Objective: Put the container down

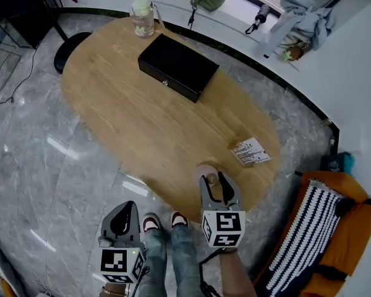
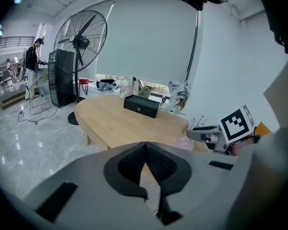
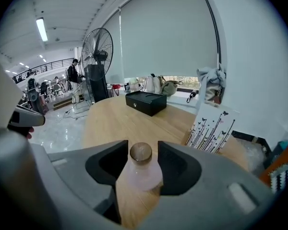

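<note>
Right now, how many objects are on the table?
4: jar at far end, black box in middle, printed card by right edge, pink container at near edge. None seem hidden.

I see a pale pink, see-through container (image 3: pixel 140 172) with a brown cap at five o'clock on the light wood-grain table (image 1: pixel 142 129); the box (image 1: pixel 177 67) at twelve is plain black; the card (image 1: pixel 251 151) at four is white with black stems and butterflies; the right gripper (image 1: pixel 214 181) and left gripper (image 1: pixel 125 210) are grey with black pads and black-and-white square markers; the floor (image 1: pixel 43 166) is grey marble.
</note>
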`<state>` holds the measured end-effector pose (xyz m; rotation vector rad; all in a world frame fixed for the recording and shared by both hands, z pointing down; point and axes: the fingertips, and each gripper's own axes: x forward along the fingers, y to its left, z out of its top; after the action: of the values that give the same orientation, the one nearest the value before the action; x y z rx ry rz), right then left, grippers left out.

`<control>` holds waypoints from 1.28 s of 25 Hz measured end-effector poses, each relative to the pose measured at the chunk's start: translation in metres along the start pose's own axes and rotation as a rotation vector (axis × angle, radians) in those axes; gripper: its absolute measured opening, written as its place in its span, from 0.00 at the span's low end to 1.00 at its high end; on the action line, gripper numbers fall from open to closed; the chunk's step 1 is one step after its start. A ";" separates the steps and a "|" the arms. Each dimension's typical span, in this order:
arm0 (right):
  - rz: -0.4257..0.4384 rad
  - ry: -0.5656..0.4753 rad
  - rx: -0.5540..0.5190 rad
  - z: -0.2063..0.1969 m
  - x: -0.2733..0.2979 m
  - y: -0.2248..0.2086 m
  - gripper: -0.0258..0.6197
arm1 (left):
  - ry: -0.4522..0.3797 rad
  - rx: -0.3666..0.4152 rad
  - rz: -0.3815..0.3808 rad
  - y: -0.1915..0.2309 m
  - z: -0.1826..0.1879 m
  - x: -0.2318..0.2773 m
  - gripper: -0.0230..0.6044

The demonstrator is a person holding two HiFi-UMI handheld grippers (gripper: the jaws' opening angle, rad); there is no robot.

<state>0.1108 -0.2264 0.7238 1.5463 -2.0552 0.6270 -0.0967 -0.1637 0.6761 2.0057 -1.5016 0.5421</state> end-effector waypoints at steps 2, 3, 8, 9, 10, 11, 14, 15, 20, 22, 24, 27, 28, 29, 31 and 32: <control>-0.004 -0.006 0.012 0.005 -0.008 -0.002 0.32 | -0.004 0.002 0.001 -0.002 0.003 -0.005 0.03; -0.007 -0.004 0.018 0.008 -0.013 -0.003 0.32 | -0.006 0.003 0.001 -0.003 0.006 -0.008 0.03; -0.036 -0.001 0.093 0.032 -0.055 -0.016 0.32 | -0.021 -0.017 0.007 -0.011 0.031 -0.026 0.03; -0.047 -0.004 0.111 0.039 -0.067 -0.020 0.32 | -0.028 -0.020 0.007 -0.015 0.040 -0.032 0.03; -0.057 -0.009 0.127 0.047 -0.080 -0.023 0.31 | -0.037 -0.022 0.005 -0.018 0.050 -0.038 0.03; -0.066 -0.017 0.143 0.056 -0.092 -0.026 0.31 | -0.049 -0.022 0.002 -0.021 0.062 -0.045 0.03; -0.080 -0.059 0.181 0.088 -0.125 -0.032 0.31 | -0.088 -0.018 -0.009 -0.031 0.097 -0.066 0.03; -0.084 -0.079 0.186 0.100 -0.136 -0.033 0.31 | -0.103 -0.017 -0.012 -0.034 0.108 -0.072 0.03; -0.102 -0.194 0.183 0.160 -0.196 -0.043 0.28 | -0.178 -0.017 -0.022 -0.049 0.164 -0.098 0.03; -0.114 -0.214 0.179 0.175 -0.222 -0.047 0.28 | -0.200 -0.026 -0.027 -0.057 0.184 -0.112 0.03; -0.116 -0.218 0.175 0.185 -0.245 -0.049 0.26 | -0.218 -0.024 -0.044 -0.067 0.200 -0.126 0.03; -0.121 -0.225 0.150 0.199 -0.274 -0.046 0.18 | -0.232 0.014 -0.082 -0.082 0.223 -0.146 0.03; -0.129 -0.232 0.133 0.205 -0.284 -0.046 0.16 | -0.238 0.025 -0.094 -0.087 0.229 -0.152 0.03; -0.142 -0.239 0.117 0.210 -0.293 -0.048 0.13 | -0.248 0.034 -0.107 -0.092 0.236 -0.156 0.03; -0.173 -0.247 0.098 0.218 -0.308 -0.055 0.10 | -0.280 0.051 -0.128 -0.102 0.251 -0.164 0.03; -0.191 -0.245 0.095 0.220 -0.315 -0.060 0.09 | -0.295 0.059 -0.136 -0.106 0.256 -0.169 0.03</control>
<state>0.2198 -0.1455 0.3592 1.9312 -2.0394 0.4898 -0.0474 -0.1871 0.3559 2.2923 -1.5146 0.2437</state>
